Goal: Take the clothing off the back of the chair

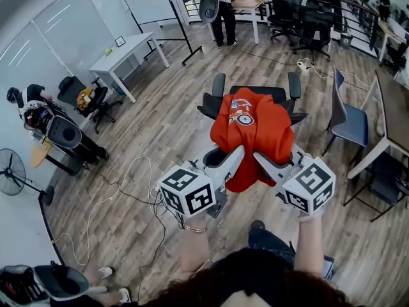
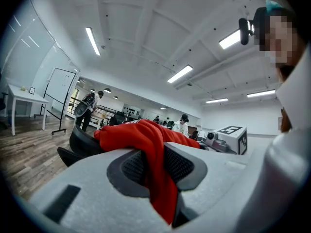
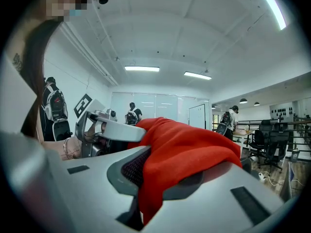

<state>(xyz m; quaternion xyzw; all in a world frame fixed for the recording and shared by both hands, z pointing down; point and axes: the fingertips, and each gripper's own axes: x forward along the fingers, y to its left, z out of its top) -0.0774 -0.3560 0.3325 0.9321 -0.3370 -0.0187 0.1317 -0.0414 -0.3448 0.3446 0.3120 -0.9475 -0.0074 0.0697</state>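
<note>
Hanging clothing (image 1: 252, 126) is clamped in left tool (image 1: 238, 153) and right tool (image 1: 261, 158).

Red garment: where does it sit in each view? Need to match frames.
Head view: red garment at centre, in front of the black chair.
Left gripper view: red garment low centre, pinched in the left claw.
Right gripper view: red garment low centre-right, pinched in the right claw.
Shared landmark: backpack-wearing person by the railing.

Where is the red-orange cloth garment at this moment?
In the head view the red-orange cloth garment hangs at centre, pinched by the left gripper and the right gripper, above the black office chair.
</note>
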